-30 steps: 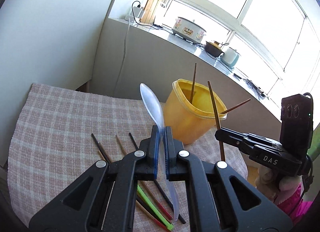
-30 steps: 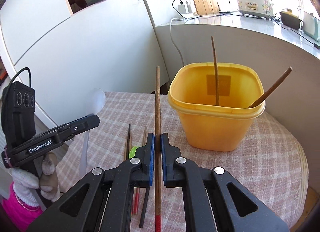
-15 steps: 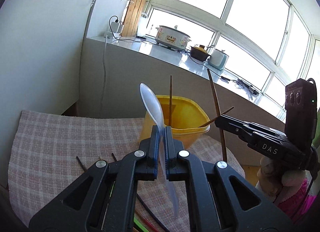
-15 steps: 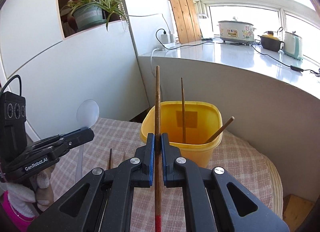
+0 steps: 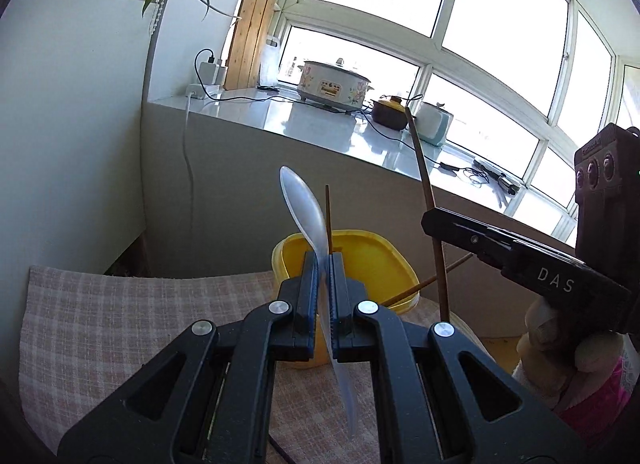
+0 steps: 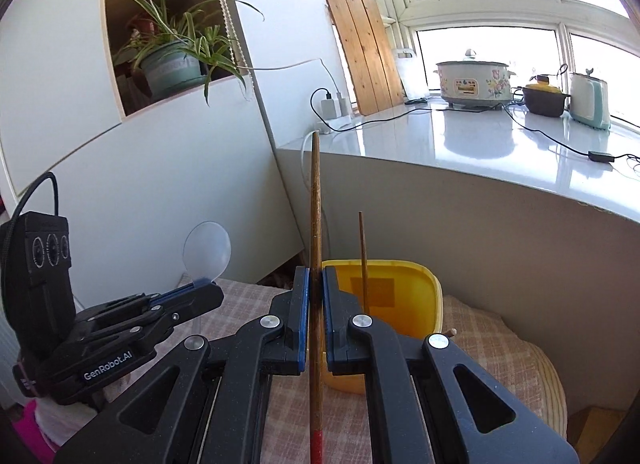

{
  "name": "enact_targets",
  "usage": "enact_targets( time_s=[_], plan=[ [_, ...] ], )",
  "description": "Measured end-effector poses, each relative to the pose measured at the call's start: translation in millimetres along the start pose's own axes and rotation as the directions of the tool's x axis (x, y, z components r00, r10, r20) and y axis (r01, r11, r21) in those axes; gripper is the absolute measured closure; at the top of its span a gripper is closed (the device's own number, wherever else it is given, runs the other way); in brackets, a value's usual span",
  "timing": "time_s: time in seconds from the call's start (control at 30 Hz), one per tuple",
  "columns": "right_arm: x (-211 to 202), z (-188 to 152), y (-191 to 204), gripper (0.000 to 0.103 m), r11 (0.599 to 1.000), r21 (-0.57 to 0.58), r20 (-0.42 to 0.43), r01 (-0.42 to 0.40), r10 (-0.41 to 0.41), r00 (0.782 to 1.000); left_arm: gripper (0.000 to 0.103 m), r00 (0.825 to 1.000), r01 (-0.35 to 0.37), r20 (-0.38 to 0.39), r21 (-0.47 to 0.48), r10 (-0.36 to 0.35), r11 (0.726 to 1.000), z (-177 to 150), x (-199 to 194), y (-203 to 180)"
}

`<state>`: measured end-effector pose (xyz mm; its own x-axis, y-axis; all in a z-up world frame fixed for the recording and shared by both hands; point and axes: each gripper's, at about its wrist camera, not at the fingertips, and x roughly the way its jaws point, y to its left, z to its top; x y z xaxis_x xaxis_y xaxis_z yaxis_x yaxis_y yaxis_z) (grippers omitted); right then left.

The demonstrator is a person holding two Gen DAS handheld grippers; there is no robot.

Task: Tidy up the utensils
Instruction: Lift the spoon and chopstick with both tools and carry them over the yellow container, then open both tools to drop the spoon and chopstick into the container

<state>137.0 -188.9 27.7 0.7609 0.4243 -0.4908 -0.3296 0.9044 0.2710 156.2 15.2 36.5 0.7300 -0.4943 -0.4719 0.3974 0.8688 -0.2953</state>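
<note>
Now, the moment is set out line by line.

Left gripper (image 5: 324,264): the jaws are pressed onto a translucent white plastic spoon (image 5: 306,212), pinched at the neck — bowl above the jaws, thin handle hanging below them.

Right gripper (image 6: 316,276): the jaws are pinched on a long brown wooden chopstick with a red end (image 6: 315,224), held upright; most of the shaft stands above the jaws, the red end below.

Yellow plastic tub (image 6: 416,284): seen just beyond both pairs of jaws and lower, on the checked pink-and-white cloth (image 5: 120,316); one thin stick stands in it, another leans on its rim.

Handling, spoon: judged light, thin and somewhat flexible, with a smooth surface that may slip; the neck is the sensible hold.

Handling, chopstick: judged light and stiff — a hold near mid-shaft keeps it from swinging.

Change from a second ago: both tools have been raised and tipped up; the loose sticks on the cloth have dropped out of view below the jaws, and the tub appears lower and smaller. Both grips are unchanged.
</note>
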Motion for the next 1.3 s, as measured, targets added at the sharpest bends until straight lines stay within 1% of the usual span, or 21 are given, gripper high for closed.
enact_targets(
  time_s=[0.07, 0.2, 0.33, 0.47, 0.6, 0.73, 0.83, 1.0, 1.2, 1.3],
  plan=[
    [2.9, 6.3, -3.3, 0.098, 1.0, 0.01, 0.017, 0.007, -0.007, 1.0, 0.101, 1.0, 0.001, 0.005, 0.002, -0.001, 1.0, 6.5, 7.5, -1.3],
    [11.0, 16.6, -11.3, 0.098, 0.999, 0.037, 0.054, 0.021, -0.023, 0.998, 0.101, 1.0, 0.019, 0.001, -0.023, -0.019, 1.0, 18.9, 24.7, 0.3],
    [21.8, 24.7, -22.5, 0.098, 0.996, 0.084, 0.063, 0.04, -0.045, 0.997, 0.101, 0.999, 0.037, 0.004, -0.055, -0.037, 0.998, 30.2, 42.2, 2.7],
    [28.2, 30.5, -29.1, 0.098, 0.992, 0.111, 0.079, 0.057, -0.066, 0.995, 0.101, 1.0, 0.022, 0.013, -0.054, -0.022, 0.998, 37.0, 58.7, 2.3],
    [33.7, 33.7, -28.3, 0.098, 0.991, 0.097, 0.1, 0.095, -0.104, 0.99, 0.101, 1.0, 0.025, -0.002, -0.06, -0.025, 0.998, 38.8, 77.4, 2.1],
    [37.7, 37.0, -28.4, 0.098, 0.987, 0.093, 0.122, 0.131, -0.142, 0.982, 0.101, 1.0, 0.008, -0.005, -0.047, -0.008, 0.999, 37.8, 89.6, 0.1],
    [40.1, 38.3, -30.0, 0.098, 0.985, 0.095, 0.136, 0.143, -0.155, 0.978, 0.101, 1.0, -0.008, 0.008, -0.039, 0.008, 0.999, 36.4, 94.9, 0.5],
    [48.7, 36.7, -31.0, 0.098, 0.984, 0.069, 0.127, 0.167, -0.175, 0.976, 0.101, 0.998, -0.051, 0.038, -0.007, 0.051, 0.999, 33.3, 100.7, -0.6],
    [53.4, 28.0, -32.6, 0.098, 0.983, 0.047, 0.102, 0.176, -0.18, 0.978, 0.101, 0.998, -0.047, 0.039, 0.02, 0.046, 0.999, 28.1, 101.4, -3.8],
    [52.8, 24.0, -32.9, 0.098, 0.984, 0.041, 0.086, 0.171, -0.174, 0.981, 0.101, 0.999, -0.038, 0.035, 0.019, 0.037, 0.999, 26.6, 99.8, -3.5]
  ],
)
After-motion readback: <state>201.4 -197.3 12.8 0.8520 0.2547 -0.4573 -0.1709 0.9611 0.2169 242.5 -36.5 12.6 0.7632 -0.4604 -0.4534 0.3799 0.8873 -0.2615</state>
